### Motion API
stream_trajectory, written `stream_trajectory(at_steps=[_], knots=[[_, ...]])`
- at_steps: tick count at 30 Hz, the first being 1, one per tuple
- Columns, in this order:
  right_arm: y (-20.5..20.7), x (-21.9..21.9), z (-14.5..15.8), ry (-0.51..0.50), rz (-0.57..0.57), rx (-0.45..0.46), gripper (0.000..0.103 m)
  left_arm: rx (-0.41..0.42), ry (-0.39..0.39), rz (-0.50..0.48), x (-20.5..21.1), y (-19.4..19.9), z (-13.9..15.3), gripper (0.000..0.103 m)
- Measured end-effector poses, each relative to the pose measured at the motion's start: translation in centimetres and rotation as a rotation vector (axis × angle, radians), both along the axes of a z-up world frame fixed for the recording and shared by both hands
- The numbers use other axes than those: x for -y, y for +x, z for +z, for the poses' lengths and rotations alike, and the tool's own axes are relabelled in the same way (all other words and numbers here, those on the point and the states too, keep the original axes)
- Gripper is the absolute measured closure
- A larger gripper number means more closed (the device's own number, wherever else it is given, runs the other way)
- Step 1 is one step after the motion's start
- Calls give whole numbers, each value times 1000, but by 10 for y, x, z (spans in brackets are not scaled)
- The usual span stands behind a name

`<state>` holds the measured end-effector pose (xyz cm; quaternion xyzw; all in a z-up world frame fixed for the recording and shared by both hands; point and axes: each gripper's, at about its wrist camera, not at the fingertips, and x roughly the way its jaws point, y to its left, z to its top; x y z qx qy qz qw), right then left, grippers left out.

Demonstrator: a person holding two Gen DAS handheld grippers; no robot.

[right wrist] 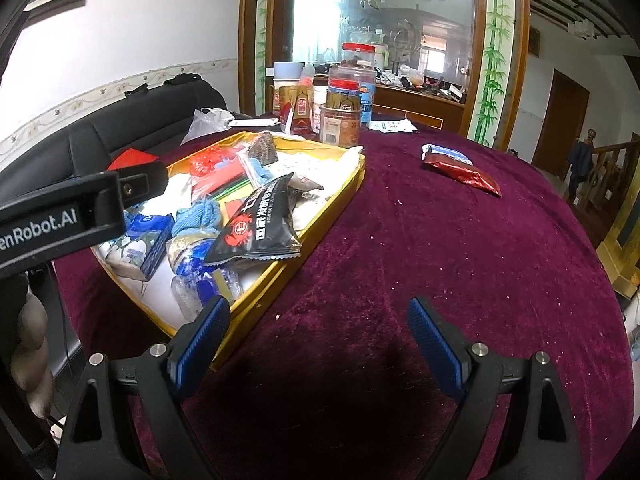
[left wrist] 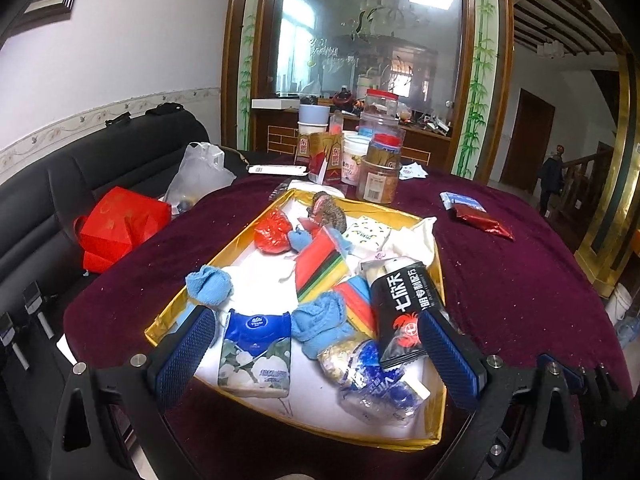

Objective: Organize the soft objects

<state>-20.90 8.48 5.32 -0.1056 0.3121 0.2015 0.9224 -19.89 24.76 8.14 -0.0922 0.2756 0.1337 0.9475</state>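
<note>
A gold-rimmed tray (left wrist: 168, 316) on the purple tablecloth holds a heap of soft things. Among them are a tissue pack (left wrist: 256, 356), two light-blue socks (left wrist: 210, 284) (left wrist: 320, 320), a black snack packet (left wrist: 404, 308), a crumpled blue-white wrapper (left wrist: 376, 388) and a striped cloth pack (left wrist: 320, 264). My left gripper (left wrist: 318, 344) hangs open over the tray's near end, with the tissue pack, one sock and the black packet between its spread fingers. My right gripper (right wrist: 318, 320) stands open over bare cloth, to the right of the tray (right wrist: 352, 188). A red foil packet (right wrist: 464, 172) lies apart on the cloth.
Jars (left wrist: 380, 172), cups and small cartons crowd the table's far side. A red paper bag (left wrist: 120, 228) and a clear plastic bag (left wrist: 200, 176) sit on the black sofa to the left. The left gripper's body (right wrist: 60, 220) and a hand (right wrist: 32, 340) show in the right wrist view.
</note>
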Motion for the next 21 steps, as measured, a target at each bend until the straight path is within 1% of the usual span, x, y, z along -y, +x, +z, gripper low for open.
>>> stream_trajectory(at_steps=[3,9,21], knots=[[0,-3,0,-9,6,0,13,-10,-18,-2,-3,0,-2,1],[-2,-6,-2,-19,12,-5,13,-27,-29,7,-5,-1,-5,1],[-3,-7,-2,-22,13,-5,13,-35,-32,-1,-5,-2,-8,1]])
